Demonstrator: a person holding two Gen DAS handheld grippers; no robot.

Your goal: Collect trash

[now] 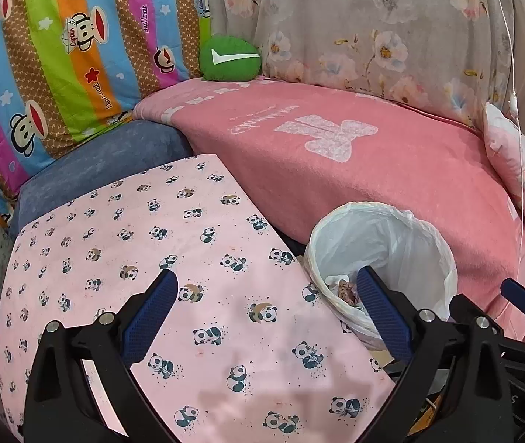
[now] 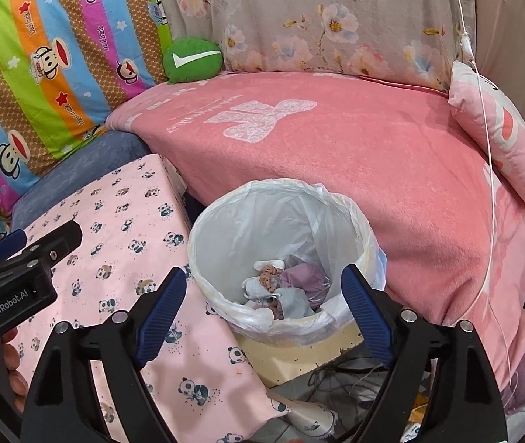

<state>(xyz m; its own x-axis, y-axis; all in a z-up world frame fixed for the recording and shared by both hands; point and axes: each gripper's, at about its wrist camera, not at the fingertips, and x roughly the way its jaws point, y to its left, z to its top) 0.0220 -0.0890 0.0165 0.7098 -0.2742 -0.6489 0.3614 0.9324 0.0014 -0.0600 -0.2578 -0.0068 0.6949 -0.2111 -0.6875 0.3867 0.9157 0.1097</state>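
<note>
Currently both grippers, left [image 1: 266, 313] and right [image 2: 262, 310], spread, empty. Risk: right snags thin liner [image 2: 354, 217], tipping bin [image 2: 280, 317].

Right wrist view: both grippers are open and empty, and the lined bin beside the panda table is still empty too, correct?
Not quite. The bin is not empty: the right wrist view shows crumpled trash lying at its bottom. The rest holds: the left gripper and right gripper are open and empty, and the bin stands beside the panda table.
</note>
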